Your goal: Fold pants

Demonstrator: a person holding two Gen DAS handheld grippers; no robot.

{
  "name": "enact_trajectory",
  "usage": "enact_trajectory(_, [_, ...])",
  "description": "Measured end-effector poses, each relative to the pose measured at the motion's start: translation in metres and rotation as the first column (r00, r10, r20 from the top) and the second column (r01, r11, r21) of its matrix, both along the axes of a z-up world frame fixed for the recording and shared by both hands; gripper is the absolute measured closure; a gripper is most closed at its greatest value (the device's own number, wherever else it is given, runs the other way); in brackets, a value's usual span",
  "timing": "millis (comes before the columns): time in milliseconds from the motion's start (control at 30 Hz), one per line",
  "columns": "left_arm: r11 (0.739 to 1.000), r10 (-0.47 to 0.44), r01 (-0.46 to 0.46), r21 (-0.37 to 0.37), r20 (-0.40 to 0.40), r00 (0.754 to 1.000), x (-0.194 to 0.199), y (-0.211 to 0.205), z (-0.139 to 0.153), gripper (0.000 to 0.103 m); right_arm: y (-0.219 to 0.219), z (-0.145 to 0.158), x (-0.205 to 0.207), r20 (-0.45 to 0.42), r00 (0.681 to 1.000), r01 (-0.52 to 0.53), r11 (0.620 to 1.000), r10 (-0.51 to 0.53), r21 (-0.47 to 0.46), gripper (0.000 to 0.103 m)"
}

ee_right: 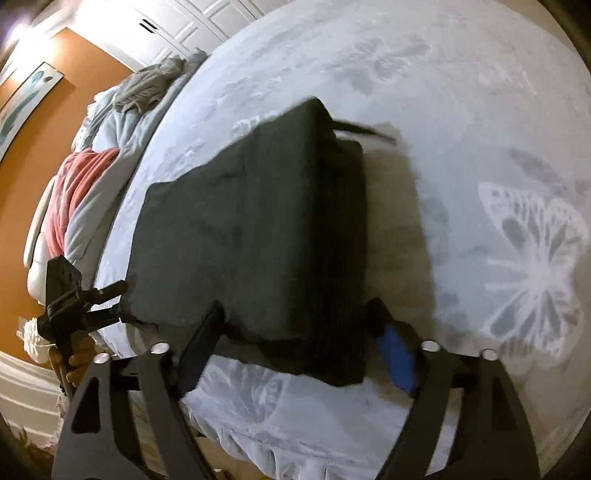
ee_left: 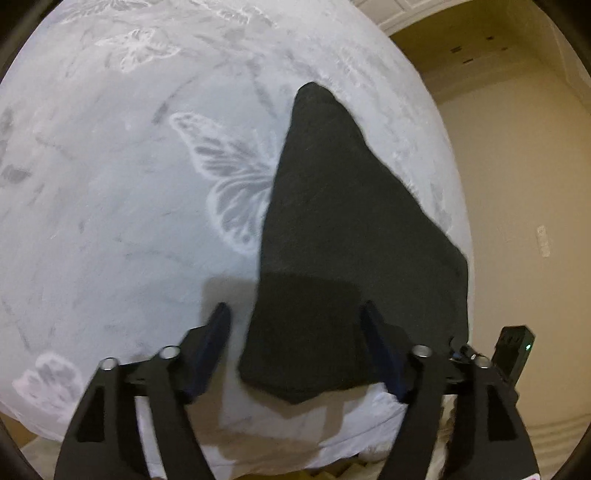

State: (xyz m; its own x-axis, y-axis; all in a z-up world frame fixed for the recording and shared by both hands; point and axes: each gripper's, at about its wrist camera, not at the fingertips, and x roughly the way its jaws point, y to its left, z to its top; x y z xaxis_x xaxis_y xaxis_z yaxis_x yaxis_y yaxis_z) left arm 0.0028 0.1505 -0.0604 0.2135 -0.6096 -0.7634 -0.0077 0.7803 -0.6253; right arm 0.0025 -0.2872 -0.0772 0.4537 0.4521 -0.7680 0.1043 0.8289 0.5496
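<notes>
Black pants (ee_left: 332, 229) lie folded on a pale blue bedspread (ee_left: 110, 221) printed with butterflies, close to the bed's edge. In the left wrist view my left gripper (ee_left: 295, 310) stands open, its two fingers on either side of the pants' near end, with no pad pressing the cloth. The right wrist view shows the same pants (ee_right: 251, 236) as a thick folded block with a drawstring (ee_right: 362, 129) trailing at the far end. My right gripper (ee_right: 297, 310) is open too, straddling the near edge of the pants. A hand holds the left gripper (ee_right: 66, 295) at the left of that view.
A red blanket (ee_right: 81, 184) and grey bundled cloth (ee_right: 147, 85) are heaped at the bed's far left, by an orange wall (ee_right: 92, 74) and white doors (ee_right: 177, 26). Beige floor (ee_left: 517, 184) lies past the bed's right edge. The right gripper's body (ee_left: 513, 350) shows at lower right.
</notes>
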Motion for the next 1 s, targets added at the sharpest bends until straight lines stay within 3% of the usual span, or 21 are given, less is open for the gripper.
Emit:
enact_trajectory(100, [0.999,-0.022,0.021,-0.031,-0.010,1.000,0.007,-0.017,0.001,0.017,0.007,-0.003,0.007,-0.010,1.000,0.002,1.000,-0.002,0.018,0.016])
enact_trajectory(233, [0.999,-0.041,0.041,-0.013,0.022,0.999,0.009,-0.039,-0.001,0.015,0.013,-0.005,0.010,0.002,1.000,0.012,1.000,-0.012,-0.014,0.016])
enact_trajectory(267, [0.998,-0.055,0.055,-0.023,0.032,0.998,0.010,-0.044,-0.001,0.025,0.017,-0.011,0.014,0.010,1.000,0.014,1.000,-0.013,-0.022,0.023])
enact_trajectory(300, [0.998,-0.059,0.061,-0.033,0.041,0.997,0.009,-0.047,-0.001,0.034,0.015,-0.011,0.011,0.019,1.000,0.020,0.999,-0.020,-0.048,0.048])
enact_trajectory(333, [0.996,-0.078,0.079,-0.031,0.042,0.996,0.009,-0.051,-0.002,0.062,0.014,-0.010,0.010,0.024,1.000,0.020,0.999,-0.019,-0.039,0.059])
enact_trajectory(367, [0.996,-0.088,0.088,-0.004,0.041,0.995,0.011,-0.054,-0.004,0.073,0.008,-0.008,0.006,0.031,0.999,0.037,0.999,-0.037,0.005,0.070])
enact_trajectory(433, [0.997,-0.070,0.071,-0.023,0.056,0.996,0.007,-0.046,0.003,0.089,0.009,0.007,0.000,0.064,0.997,0.031,0.999,-0.032,0.020,0.074])
enact_trajectory(533, [0.989,-0.069,0.077,-0.130,0.070,0.995,-0.029,-0.027,0.027,0.090,0.017,0.034,-0.041,0.115,0.993,0.003,0.999,-0.007,0.032,0.075])
enact_trajectory(600, [0.985,-0.086,0.095,-0.146,0.069,0.994,-0.063,-0.020,0.035,0.090,0.025,0.041,-0.082,0.106,0.994,-0.028,0.999,0.025,0.034,0.075])
enact_trajectory(733, [0.986,-0.111,0.109,-0.126,-0.013,0.994,-0.137,-0.003,0.031,0.090,0.040,0.028,-0.139,0.009,0.998,-0.055,0.997,0.055,0.045,0.075])
enact_trajectory(800, [0.987,-0.131,0.130,-0.094,-0.007,0.991,-0.160,0.000,0.037,0.090,0.047,0.030,-0.159,-0.010,0.998,-0.066,0.997,0.067,0.044,0.075])
enact_trajectory(900, [0.986,-0.153,0.156,-0.054,0.058,0.987,-0.182,-0.001,0.063,0.091,0.057,0.044,-0.177,0.005,0.997,-0.083,0.996,0.083,0.037,0.075])
enact_trajectory(1000, [0.985,-0.167,0.171,-0.016,0.149,0.975,-0.180,-0.013,0.092,0.091,0.062,0.062,-0.180,0.046,0.995,-0.093,0.995,0.091,0.038,0.075])
